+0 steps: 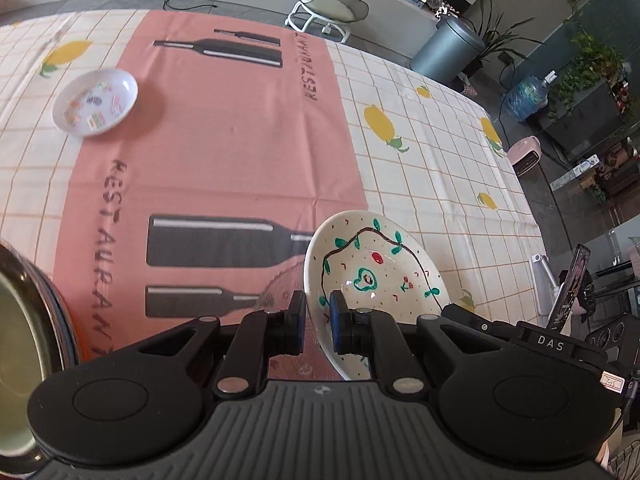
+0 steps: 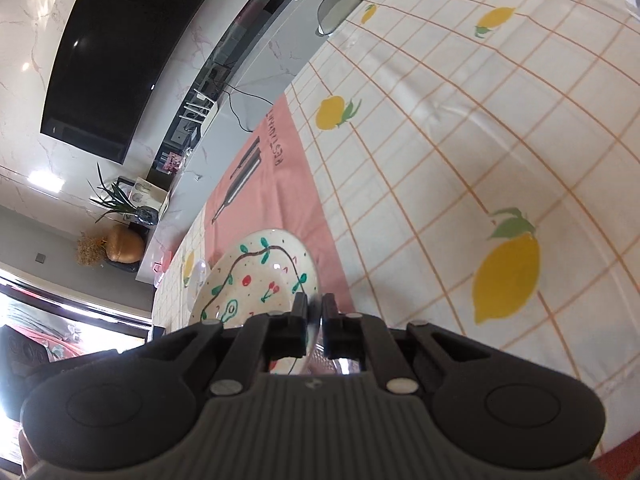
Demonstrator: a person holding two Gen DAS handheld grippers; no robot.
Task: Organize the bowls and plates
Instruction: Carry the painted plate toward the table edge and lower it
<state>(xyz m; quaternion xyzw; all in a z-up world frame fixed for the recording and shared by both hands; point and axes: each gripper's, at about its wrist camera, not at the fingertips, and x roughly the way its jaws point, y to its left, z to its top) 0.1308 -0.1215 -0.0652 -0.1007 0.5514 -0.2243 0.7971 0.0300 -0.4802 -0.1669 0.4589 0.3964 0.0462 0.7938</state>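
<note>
Here the painted plate (image 1: 372, 268) is carried clear of the tablecloth (image 1: 224, 152), pinched at opposite rims — the left gripper (image 1: 318, 320) clamps its near edge, and the right gripper (image 2: 315, 320) nips the rim tight between its pads. Likely this is the transport step; next it wants both hands travelling level together toward a stack. Only the left view shows the small sticker dish (image 1: 95, 103) far ahead of the jaws and a dark-rimmed dish (image 1: 24, 344) off to their left — probably the destination.
</note>
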